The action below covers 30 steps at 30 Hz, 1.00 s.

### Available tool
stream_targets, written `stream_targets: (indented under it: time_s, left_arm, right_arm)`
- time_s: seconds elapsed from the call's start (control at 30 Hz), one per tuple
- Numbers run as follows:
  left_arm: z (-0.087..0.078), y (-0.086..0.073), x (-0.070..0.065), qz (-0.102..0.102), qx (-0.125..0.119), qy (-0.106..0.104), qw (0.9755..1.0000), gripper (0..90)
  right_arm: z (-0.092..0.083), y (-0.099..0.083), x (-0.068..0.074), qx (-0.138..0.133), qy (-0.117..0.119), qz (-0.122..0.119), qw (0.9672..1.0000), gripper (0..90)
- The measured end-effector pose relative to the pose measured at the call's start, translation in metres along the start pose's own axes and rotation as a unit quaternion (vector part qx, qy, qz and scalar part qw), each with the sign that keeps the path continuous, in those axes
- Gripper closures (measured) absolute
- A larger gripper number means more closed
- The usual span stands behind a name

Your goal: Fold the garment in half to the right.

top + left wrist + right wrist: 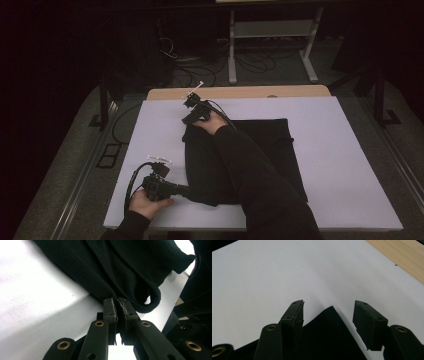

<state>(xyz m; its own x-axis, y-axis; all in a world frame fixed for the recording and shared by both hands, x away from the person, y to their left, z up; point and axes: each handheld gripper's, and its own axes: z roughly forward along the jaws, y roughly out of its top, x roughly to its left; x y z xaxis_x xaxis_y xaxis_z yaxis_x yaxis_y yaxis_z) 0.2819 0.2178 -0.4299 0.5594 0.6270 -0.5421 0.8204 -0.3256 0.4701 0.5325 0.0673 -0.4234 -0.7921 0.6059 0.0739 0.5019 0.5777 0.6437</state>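
A black garment (260, 155) lies spread on the white table (350, 165), centre toward 6 o'clock. The left gripper (117, 310) has its jaws clamped on the hem at 7 o'clock. The right gripper (328, 315), jaws apart, straddles a corner at 12 o'clock.

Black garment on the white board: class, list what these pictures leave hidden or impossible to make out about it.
- High view: the middle of the black garment is covered by the person's right sleeve.
- Left gripper view: the hem pinched by the left gripper is hidden behind its shut pads.
- Right gripper view: the garment's corner is cut off by the bottom edge; the right gripper stands open around it.
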Motion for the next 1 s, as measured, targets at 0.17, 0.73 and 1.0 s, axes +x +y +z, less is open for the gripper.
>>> stream_targets:
  time_s: [0.17,0.73,1.0]
  left_arm:
    - [0.001,0.000,0.000,0.000,0.001,0.000,1.0000,83.0]
    - [0.001,0.001,0.000,0.001,0.002,-0.002,1.0000,83.0]
    - [0.002,0.001,-0.001,0.001,0.003,-0.002,1.0000,83.0]
  right_arm:
    - [0.005,0.001,0.000,-0.002,-0.002,0.001,1.0000,41.5]
    - [0.018,0.001,0.002,0.012,0.001,0.012,0.9999,65.8]
    - [0.019,0.000,0.000,0.025,-0.003,0.008,0.9996,84.7]
